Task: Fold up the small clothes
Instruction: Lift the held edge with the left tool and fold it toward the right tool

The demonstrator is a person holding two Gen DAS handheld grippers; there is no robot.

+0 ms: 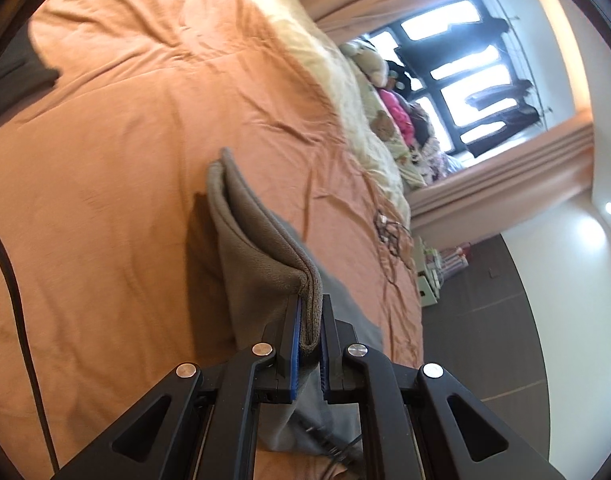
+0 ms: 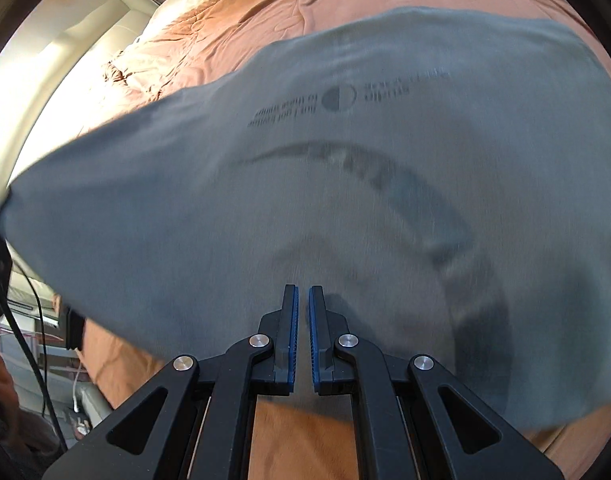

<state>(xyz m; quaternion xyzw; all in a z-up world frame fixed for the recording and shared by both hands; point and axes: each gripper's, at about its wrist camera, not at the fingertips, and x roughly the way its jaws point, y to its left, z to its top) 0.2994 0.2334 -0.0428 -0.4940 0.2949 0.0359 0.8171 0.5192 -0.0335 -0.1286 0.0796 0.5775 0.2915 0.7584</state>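
Left wrist view has the left gripper (image 1: 310, 320) clamped on a folded edge of the grey shirt (image 1: 257, 248), which runs toward 11 o'clock over the orange bedspread (image 1: 105, 160), while the right gripper (image 2: 301, 300), empty and together, hangs above the shirt's printed face.

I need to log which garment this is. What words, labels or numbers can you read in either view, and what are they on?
Grey shirt: small dark print on either side of a round mark, appearing upside down and too blurred to read.
Larger curved print lower down: smeared, unreadable.
Left wrist view: no text on the grey cloth or orange bedspread.
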